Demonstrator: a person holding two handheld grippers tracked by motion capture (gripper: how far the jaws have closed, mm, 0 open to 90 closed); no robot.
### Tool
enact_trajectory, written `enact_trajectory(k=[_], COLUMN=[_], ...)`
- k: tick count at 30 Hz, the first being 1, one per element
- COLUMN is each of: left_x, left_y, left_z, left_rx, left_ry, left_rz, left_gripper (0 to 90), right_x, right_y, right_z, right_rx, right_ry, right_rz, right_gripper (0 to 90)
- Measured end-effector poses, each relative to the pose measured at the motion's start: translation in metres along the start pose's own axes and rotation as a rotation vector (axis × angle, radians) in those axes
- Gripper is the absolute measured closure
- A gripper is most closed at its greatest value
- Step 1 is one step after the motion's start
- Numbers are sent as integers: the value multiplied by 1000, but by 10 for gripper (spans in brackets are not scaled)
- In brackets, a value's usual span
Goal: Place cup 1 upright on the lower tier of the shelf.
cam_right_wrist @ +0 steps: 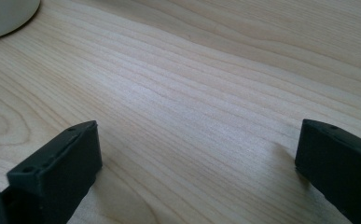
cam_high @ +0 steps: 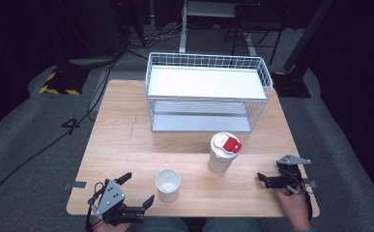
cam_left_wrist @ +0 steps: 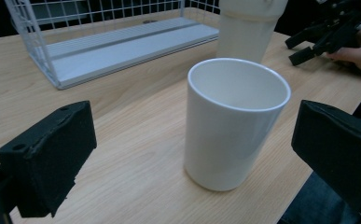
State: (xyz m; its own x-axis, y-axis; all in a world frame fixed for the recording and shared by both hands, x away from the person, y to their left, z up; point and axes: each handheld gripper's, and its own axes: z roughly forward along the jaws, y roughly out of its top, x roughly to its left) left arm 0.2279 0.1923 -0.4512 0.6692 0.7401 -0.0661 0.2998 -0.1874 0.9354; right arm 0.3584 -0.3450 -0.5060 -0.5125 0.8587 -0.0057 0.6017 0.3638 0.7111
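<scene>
The left gripper [cam_high: 138, 189] stood open just beside the white cup [cam_high: 167, 184], without touching it. The cup stood upright near the table's [cam_high: 126, 145] front edge. The right gripper [cam_high: 266, 180] rested open on the table.

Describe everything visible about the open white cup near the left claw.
The white cup is a plain, handleless cylinder, glossy like glazed ceramic, with a thin rounded rim. It stands upright and looks empty, near the front edge of the wooden table, in front and to the left of the lidded tumbler. The left claw sits beside it with jaws wide open; in the left gripper view the cup stands ahead of the jaws, and nothing touches it but the tabletop.
</scene>
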Motion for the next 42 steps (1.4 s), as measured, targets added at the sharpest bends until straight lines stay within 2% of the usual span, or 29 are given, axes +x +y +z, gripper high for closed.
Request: enact_trajectory(k=[3, 5, 10, 19, 21, 32, 36, 42], left_x=[-3, -6, -12, -19, -18, -22, -24, -24], left_y=[1, 2, 3, 0, -4, -12, -15, -17], left_z=[7, 16, 30, 48, 56, 77, 84, 87], left_rx=[-1, 4, -1, 18, 50, 133, 167, 197], left_ry=[-17, -44, -86, -71, -60, -71, -63, -41], left_rz=[-1, -5, -26, -21, -25, -35, -22, -27], left_gripper=[2, 0, 0, 0, 0, 0, 1, 16], right_x=[0, 0, 0, 0, 0, 0, 0, 0], right_y=[0, 0, 0, 0, 0, 0, 0, 0], right_z=[0, 0, 0, 0, 0, 0, 0, 0], right_rx=[0, 0, 0, 0, 0, 0, 0, 0], right_ry=[0, 0, 0, 0, 0, 0, 0, 0], right_rz=[0, 0, 0, 0, 0, 0, 0, 0], right_gripper=[5, 6, 6, 6, 6, 5, 5, 6])
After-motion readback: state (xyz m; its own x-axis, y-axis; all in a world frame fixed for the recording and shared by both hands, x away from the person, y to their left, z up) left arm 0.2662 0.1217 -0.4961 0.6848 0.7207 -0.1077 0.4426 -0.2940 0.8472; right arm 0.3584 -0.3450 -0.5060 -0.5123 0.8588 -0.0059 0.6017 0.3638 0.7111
